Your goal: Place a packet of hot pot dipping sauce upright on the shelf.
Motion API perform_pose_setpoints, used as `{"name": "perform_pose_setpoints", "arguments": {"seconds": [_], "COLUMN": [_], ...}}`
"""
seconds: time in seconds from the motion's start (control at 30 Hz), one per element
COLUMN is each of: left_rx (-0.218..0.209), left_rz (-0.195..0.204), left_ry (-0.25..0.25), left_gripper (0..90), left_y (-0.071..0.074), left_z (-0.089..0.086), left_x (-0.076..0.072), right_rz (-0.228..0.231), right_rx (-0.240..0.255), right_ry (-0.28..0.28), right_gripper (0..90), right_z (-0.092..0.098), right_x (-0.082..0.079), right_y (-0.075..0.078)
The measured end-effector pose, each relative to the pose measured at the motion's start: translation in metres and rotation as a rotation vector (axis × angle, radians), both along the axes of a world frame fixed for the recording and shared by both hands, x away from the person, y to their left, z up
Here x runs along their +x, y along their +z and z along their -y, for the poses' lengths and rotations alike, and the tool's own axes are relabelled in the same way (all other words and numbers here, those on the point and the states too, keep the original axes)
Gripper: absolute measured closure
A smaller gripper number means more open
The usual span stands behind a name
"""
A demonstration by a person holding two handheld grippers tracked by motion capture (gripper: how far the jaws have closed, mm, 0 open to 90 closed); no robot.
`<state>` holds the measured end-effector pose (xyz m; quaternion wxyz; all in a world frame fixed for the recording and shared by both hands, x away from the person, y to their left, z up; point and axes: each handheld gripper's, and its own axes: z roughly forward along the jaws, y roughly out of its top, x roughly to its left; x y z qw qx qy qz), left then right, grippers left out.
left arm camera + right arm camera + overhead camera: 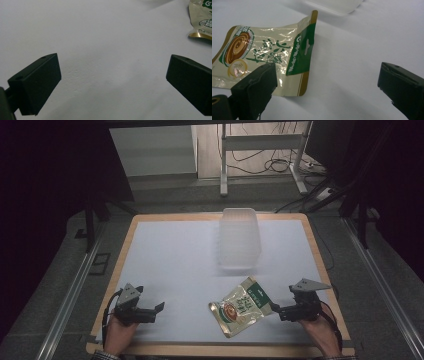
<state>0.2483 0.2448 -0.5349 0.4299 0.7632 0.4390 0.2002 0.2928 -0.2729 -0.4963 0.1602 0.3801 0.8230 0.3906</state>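
- My right gripper [276,309] sits jaws spread, just right of the pouch [240,305] lying near-centre on the table [170,255].
- My left gripper [159,308] idles released, near-left.
- Likely next: pinch the pouch's green edge, perhaps for the clear tub [240,237] beyond.

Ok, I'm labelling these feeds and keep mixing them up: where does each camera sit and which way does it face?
High view: fixed above the person's side, looking forward and down on the table; both hands, left gripper and right gripper show.
Left gripper view: rides the left gripper, facing bare table between open jaws.
Right gripper view: rides the right gripper, facing the snack pouch.
Shared: all three show the pouch; the clear tub also shows.
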Motion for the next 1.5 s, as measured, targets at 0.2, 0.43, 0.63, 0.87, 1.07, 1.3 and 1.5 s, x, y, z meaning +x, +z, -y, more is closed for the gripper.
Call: {"name": "perform_pose_setpoints", "arguments": {"seconds": [0.2, 0.43, 0.63, 0.87, 1.07, 1.3, 1.5], "left_rx": [0.000, 0.003, 0.002, 0.006, 0.010, 0.010, 0.014], "left_rz": [-0.001, -0.002, -0.001, -0.003, -0.003, -0.003, -0.002], "left_ry": [0.001, 0.000, -0.004, -0.008, -0.009, -0.007, -0.009], "left_gripper": [0.0, 0.0, 0.0, 0.0, 0.0, 0.0, 0.0], "left_y": [0.000, 0.000, 0.000, 0.000, 0.000, 0.000, -0.001], "left_z": [0.000, 0.001, 0.001, 0.002, 0.002, 0.002, 0.003], "left_x": [0.000, 0.000, 0.000, 0.000, 0.000, 0.000, 0.000], "right_rz": [-0.005, -0.023, -0.050, -0.075, -0.097, -0.128, -0.166], "right_rx": [0.009, -0.009, -0.056, -0.081, -0.094, -0.116, -0.125], "right_ry": [0.002, 0.014, 0.029, 0.036, 0.064, 0.090, 0.121], "right_gripper": [1.5, 1.4, 4.1, 8.2, 20.3, 34.3, 36.7], "right_z": [-0.006, -0.017, -0.028, -0.035, -0.042, -0.049, -0.055], "right_x": [0.003, 0.006, 0.010, 0.014, 0.019, 0.026, 0.031], "right_y": [0.000, 0.000, -0.001, -0.002, -0.002, -0.004, -0.006]}}
